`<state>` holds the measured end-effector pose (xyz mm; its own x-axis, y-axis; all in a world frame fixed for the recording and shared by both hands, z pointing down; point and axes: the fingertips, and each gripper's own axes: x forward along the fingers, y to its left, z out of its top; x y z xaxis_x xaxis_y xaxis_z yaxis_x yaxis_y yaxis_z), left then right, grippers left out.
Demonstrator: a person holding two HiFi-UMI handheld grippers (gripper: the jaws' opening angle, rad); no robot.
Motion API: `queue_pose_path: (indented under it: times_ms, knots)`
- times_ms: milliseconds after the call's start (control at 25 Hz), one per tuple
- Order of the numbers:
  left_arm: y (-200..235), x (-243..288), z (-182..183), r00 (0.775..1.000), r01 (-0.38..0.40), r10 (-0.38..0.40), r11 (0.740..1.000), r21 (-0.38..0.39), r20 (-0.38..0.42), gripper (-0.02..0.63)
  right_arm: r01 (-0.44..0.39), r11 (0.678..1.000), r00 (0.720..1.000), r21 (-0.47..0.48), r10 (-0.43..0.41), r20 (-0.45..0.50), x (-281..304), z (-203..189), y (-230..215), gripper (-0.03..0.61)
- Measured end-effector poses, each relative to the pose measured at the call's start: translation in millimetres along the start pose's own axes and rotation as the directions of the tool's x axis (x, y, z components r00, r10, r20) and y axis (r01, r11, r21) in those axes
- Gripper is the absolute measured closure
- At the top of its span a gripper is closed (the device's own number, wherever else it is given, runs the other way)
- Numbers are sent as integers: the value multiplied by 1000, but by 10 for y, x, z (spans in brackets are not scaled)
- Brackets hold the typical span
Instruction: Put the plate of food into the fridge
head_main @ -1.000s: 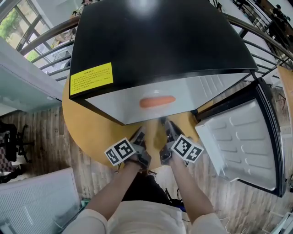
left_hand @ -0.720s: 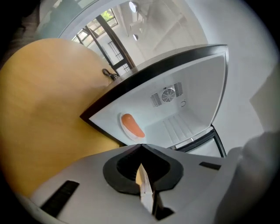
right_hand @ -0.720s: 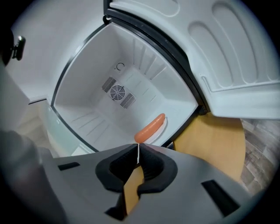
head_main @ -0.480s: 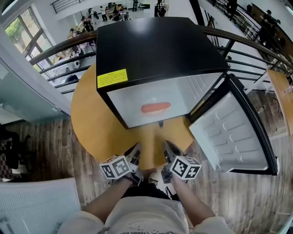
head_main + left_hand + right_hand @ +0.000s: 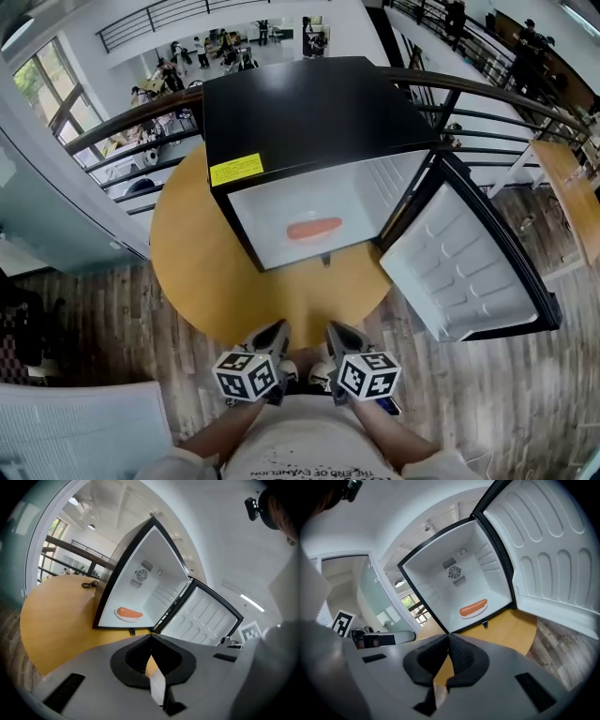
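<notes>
- L gripper [image 5: 273, 331]: jaws clenched tip to tip, nothing btwn them. It is held low, close to the person's body.
- R gripper [image 5: 337, 330]: same, jaws pressed together and empty. It sits just beside the L one (marker cubes side by side).
- Just ahead of both: near edge of a round yellow table [image 5: 197, 253], w/ wood floor [image 5: 112, 309] to either side of it.
- Further ahead, centre: fridge [image 5: 309, 103] standing on the table. It has a black top and a yellow label [image 5: 236, 170] ahead-left, at the top's front edge.
- Door [image 5: 459, 267]: swung wide open, ahead-right of the R gripper, white moulded inside showing.
- Inside the fridge, straight ahead of both grippers and well apart from them: plate [image 5: 314, 233] on the bottom of the compartment, w/ one sausage [image 5: 314, 227] lying along it (white plate on white liner, so the rim reads clearly only in the gripper views).
- Back wall of the compartment: round vent [image 5: 454, 571] above the plate.
- Beyond the fridge: curved railing [image 5: 122, 117] wrapping round the table's far side.
</notes>
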<state>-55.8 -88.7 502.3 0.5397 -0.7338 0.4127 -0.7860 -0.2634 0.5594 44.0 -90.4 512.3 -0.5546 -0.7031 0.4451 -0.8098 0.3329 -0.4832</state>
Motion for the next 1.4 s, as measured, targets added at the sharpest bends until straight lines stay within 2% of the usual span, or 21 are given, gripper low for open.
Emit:
queue_pose_path:
  times_ms: [160, 360, 720, 1400]
  knots:
    - [-72, -32, -97, 1000, 3, -2, 999, 32, -18, 591, 6, 1000, 1000, -4, -6, 10, -64, -37, 19, 552]
    - [-140, -46, -114, 999, 8, -4, 993, 121, -35, 591, 9, 1000, 1000, 4, -9, 20, -101, -22, 6, 552]
    - [-163, -65, -150, 999, 16, -9, 990, 140, -49, 591, 7, 999, 1000, -42, -7, 12, -127, -77, 85, 552]
    - [-124, -144, -255, 997, 27, -17, 989, 142, -77, 591, 45, 999, 999, -30, -45, 15, -159, -131, 90, 552]
